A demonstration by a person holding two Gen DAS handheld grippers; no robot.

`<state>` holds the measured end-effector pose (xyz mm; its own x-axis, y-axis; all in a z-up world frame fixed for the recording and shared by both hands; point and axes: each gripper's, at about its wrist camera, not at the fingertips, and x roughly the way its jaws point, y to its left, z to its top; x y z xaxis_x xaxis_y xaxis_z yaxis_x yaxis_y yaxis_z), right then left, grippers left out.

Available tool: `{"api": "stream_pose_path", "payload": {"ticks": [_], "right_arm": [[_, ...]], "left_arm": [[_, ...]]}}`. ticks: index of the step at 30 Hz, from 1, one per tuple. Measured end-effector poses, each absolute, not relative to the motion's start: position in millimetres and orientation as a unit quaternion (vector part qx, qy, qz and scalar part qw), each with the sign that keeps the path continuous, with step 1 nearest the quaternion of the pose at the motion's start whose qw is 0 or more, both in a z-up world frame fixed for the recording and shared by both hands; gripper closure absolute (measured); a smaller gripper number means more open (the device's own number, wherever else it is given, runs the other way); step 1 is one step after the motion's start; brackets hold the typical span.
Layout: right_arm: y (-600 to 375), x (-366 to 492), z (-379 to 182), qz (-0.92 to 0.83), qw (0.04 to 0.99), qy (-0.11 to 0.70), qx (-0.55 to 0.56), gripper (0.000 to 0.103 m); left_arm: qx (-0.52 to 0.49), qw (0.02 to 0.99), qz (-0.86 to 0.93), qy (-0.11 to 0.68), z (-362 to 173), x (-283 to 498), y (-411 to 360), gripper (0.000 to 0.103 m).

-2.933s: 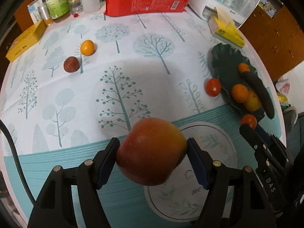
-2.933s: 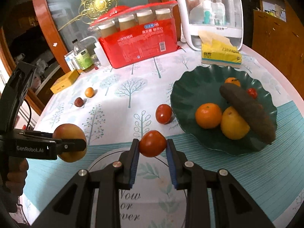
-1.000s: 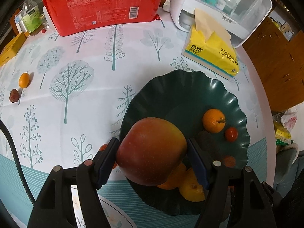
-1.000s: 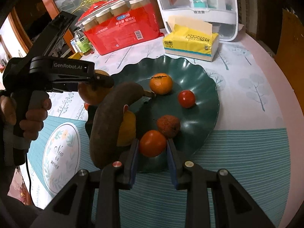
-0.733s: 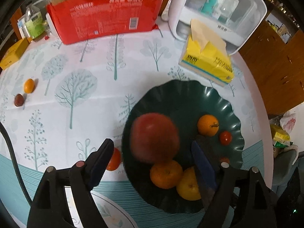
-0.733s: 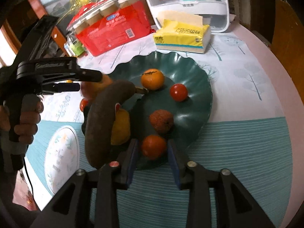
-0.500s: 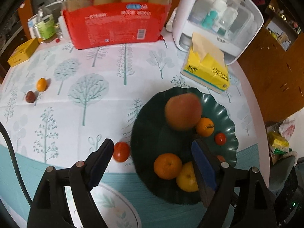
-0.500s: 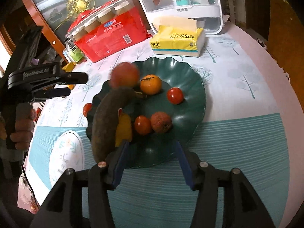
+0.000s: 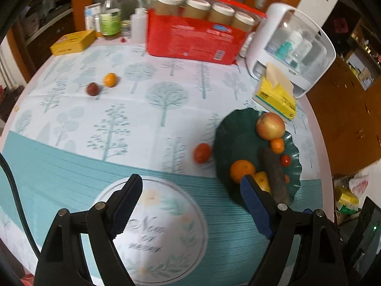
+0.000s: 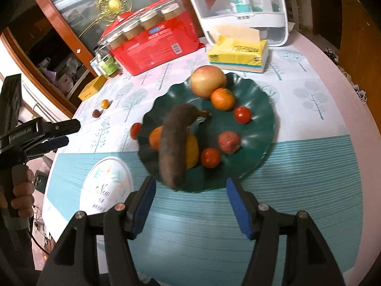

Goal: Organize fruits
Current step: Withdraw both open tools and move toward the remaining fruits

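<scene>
A dark green plate (image 10: 259, 128) (image 9: 228, 138) holds a large apple (image 10: 207, 81) (image 9: 270, 125), oranges, small tomatoes, a yellow fruit and a dark brown banana (image 10: 175, 143) (image 9: 275, 174). A red tomato (image 9: 202, 152) (image 10: 135, 130) lies on the cloth just left of the plate. A small orange (image 9: 109, 79) and a dark red fruit (image 9: 92, 89) lie far left. My left gripper (image 9: 188, 202) is open and empty, pulled back over the round placemat (image 9: 154, 233). My right gripper (image 10: 190, 202) is open and empty at the plate's near rim.
A red pack of jars (image 9: 197, 38), a white storage box (image 9: 293, 47) and a yellow tissue box (image 9: 276, 97) stand at the back. Bottles (image 9: 109, 16) and a yellow box (image 9: 71, 43) are at the back left. The table edge curves on the right.
Both grippers let go of their fruit onto the plate, the apple and a tomato, then opened wide and pulled back. The left gripper swung left toward the placemat.
</scene>
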<state>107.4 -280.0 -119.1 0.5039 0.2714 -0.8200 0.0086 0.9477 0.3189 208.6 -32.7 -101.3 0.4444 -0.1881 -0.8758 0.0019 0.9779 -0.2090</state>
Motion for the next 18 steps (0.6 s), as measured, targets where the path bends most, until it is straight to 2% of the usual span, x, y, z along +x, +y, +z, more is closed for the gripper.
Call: {"api": "stream_pose_path", "payload": {"ticks": [9,18], "right_arm": [[-236.6,103.6,-113.4,0.085,0.84,0.512,0.157,0.041],[-187.4,112.9,-112.1,0.065,0.828,0.526,0.182,0.041]], "left_arm": [[-0.079,0.855,-0.023,0.513,-87.3,187.2,27.7,0.02],[-0.07,0.859,-0.009,0.507,-75.5,197.6,93.1,0.02]]}}
